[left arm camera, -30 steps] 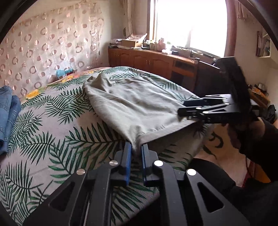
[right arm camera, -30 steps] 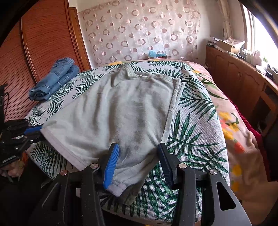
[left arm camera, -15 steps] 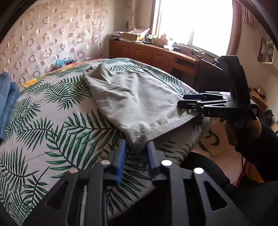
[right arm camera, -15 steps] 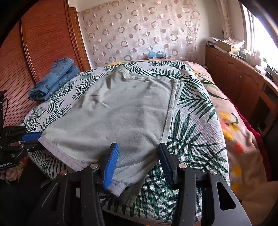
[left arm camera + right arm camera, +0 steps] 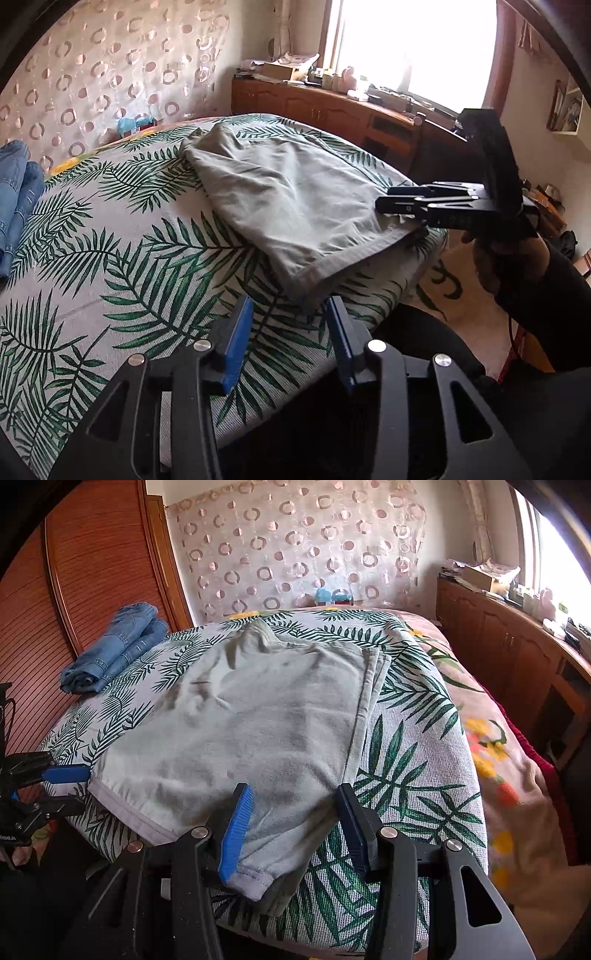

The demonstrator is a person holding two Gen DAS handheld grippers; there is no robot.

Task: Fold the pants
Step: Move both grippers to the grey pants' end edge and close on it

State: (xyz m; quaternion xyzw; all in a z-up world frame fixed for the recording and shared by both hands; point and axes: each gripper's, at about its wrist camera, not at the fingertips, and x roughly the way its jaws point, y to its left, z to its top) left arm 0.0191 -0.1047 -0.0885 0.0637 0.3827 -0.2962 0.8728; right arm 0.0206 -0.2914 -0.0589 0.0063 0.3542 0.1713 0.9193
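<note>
Grey-green pants [image 5: 288, 192] [image 5: 258, 716] lie folded flat on the palm-leaf bedcover [image 5: 110, 258]. My left gripper [image 5: 290, 306] is at the bed's near edge with its jaws opening. The near hem corner lies just ahead of its blue pads, and neither pad presses on it. In the right wrist view the left gripper [image 5: 70, 790] sits beside the hem's left corner. My right gripper [image 5: 294, 794] stands open over the other hem corner. The cloth lies loose between and under its fingers. A gloved hand holds the right gripper [image 5: 386, 197] at the bed's right edge.
Folded blue jeans [image 5: 114, 646] [image 5: 14, 195] rest at the far left of the bed. A wooden cabinet [image 5: 498, 638] [image 5: 314, 107] cluttered with small items runs under the window on the right. A slatted wooden door [image 5: 92, 561] stands behind the jeans.
The left gripper's jaws have parted and let go of the pants' hem corner, which now lies on the bed. The right gripper has stayed where it was, still open.
</note>
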